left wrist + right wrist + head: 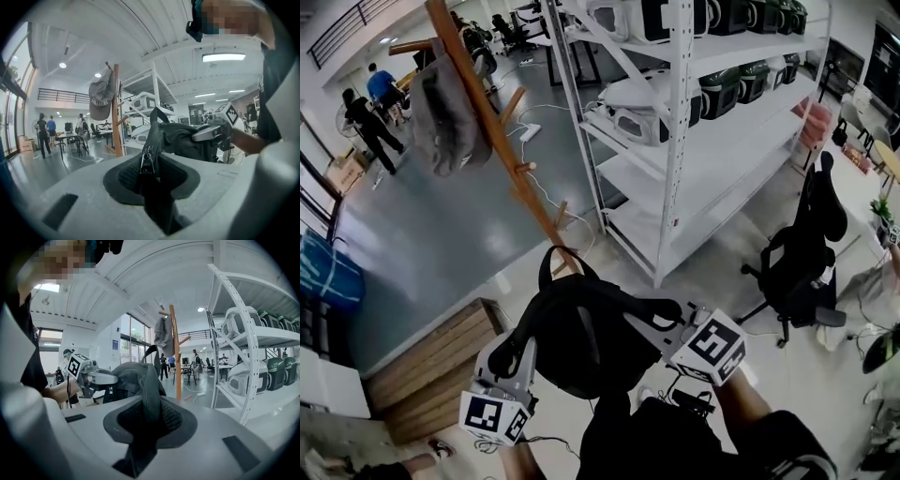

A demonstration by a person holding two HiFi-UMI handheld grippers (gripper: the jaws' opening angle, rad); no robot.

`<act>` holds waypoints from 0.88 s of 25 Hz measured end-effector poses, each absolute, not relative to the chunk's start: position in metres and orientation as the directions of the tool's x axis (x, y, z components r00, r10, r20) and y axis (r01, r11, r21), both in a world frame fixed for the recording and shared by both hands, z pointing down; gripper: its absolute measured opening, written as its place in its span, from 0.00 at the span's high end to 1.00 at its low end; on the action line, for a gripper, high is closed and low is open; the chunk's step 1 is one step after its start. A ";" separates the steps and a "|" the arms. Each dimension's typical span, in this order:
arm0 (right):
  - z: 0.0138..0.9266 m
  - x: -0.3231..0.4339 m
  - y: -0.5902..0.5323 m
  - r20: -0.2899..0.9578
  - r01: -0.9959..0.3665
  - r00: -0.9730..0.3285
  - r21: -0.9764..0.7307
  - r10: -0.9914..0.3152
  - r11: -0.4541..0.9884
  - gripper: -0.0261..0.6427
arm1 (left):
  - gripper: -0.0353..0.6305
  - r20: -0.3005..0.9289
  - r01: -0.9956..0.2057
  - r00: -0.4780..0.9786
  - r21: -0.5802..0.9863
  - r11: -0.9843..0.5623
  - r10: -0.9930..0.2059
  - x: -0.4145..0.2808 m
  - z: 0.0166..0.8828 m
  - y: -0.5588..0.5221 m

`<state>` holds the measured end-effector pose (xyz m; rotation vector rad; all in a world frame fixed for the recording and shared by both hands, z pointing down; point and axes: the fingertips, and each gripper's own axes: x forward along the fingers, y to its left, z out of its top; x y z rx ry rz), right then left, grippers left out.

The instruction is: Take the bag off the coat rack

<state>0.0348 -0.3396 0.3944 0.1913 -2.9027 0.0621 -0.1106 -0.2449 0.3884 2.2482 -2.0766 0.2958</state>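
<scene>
The left tongs (517,361) are narrowly parted, clamped on the black bag (581,342) beside its zipper pull (147,159). The right tongs (670,339) pinch a padded fold of the bag's other side. The bag hangs between them, well clear of the wooden coat rack (492,131), which carries a grey cloth item (450,103). White shelving (675,141) stands beside the rack. Both tongs are held near level, facing each other.

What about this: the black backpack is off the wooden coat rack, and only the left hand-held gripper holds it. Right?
No: the right hand-held gripper holds the black backpack too, off the wooden coat rack. The head view shows it.
</scene>
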 end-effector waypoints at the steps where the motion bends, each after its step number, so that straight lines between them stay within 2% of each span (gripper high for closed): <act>1: 0.399 0.039 -0.338 0.240 -0.129 -0.964 -0.033 -0.118 0.991 0.87 | 0.80 0.195 -0.995 0.061 -0.068 -0.075 -0.979 -0.105 0.394 -0.242; 15: 0.500 0.058 -0.300 0.358 -0.124 -0.932 -0.150 -0.063 0.981 0.86 | 0.81 0.311 -0.999 -0.045 -0.002 0.047 -0.949 -0.075 0.504 -0.194; 22: 0.557 0.047 -0.279 0.401 -0.158 -0.913 -0.175 -0.077 0.972 0.87 | 0.81 0.340 -0.995 0.018 0.096 0.016 -0.940 -0.082 0.561 -0.172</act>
